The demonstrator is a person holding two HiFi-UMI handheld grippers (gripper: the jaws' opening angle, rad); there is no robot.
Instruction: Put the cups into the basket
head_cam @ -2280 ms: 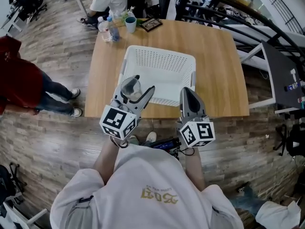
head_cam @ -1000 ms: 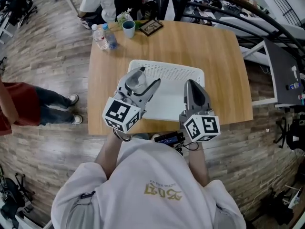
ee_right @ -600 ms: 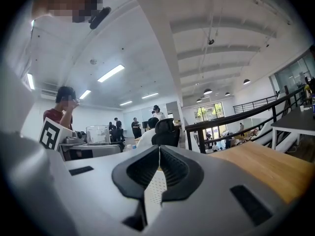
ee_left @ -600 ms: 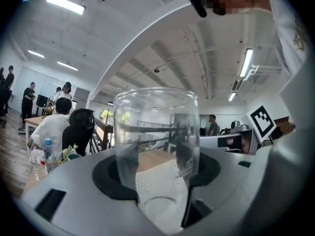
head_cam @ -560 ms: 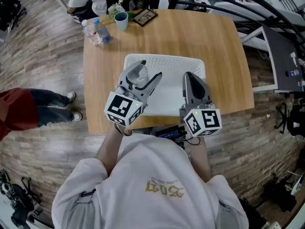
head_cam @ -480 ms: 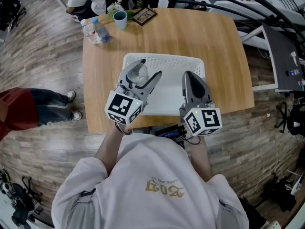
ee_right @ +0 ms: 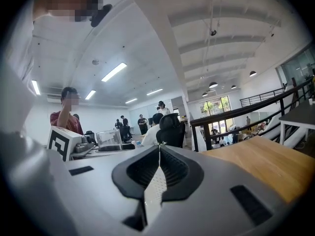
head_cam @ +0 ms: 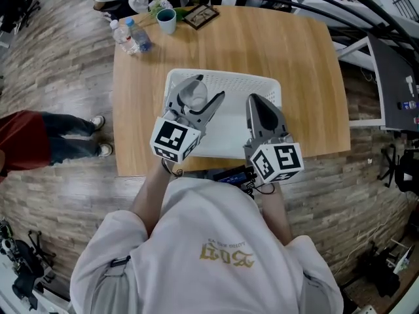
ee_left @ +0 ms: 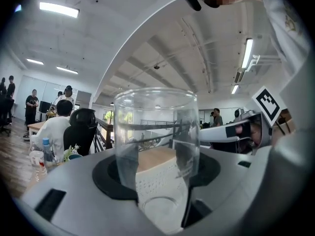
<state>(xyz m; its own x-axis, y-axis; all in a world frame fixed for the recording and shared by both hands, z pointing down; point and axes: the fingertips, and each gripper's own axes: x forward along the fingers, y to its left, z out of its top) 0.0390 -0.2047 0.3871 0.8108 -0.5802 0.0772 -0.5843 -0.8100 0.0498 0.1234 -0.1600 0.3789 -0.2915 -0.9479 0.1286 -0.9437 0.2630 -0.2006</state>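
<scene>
Closest in, the person's white sweatshirt with gold print point(head_cam: 222, 257) fills the bottom of the head view, with both arms reaching forward. The left hand-held gripper point(head_cam: 208, 91) is pinching a clear, straight-sided glass cup point(head_cam: 194, 97). In the left gripper view the 2 jaws press on the cup's sides and it stands upright between them, mouth up. The right hand-held gripper point(head_cam: 254, 103) sits just beside it to the right. Its jaws are pressed together with nothing between them, only a thin seam showing in the right gripper view.

From the head view, both hand-held grippers line up over the white perforated plastic basket point(head_cam: 229, 78). The cup is over the basket's left part, and the right hand-held gripper is over its right part. Whether the cup touches the basket floor, I cannot tell. The basket rests on the near half of the light wooden table point(head_cam: 298, 51).

Over at the table's far left corner there are 2 clear plastic bottles point(head_cam: 128, 36), a teal cup point(head_cam: 166, 20) and a dark picture frame point(head_cam: 201, 16), well apart from the basket. A person in a red top point(head_cam: 23, 139) stands on the wooden floor to the left.
</scene>
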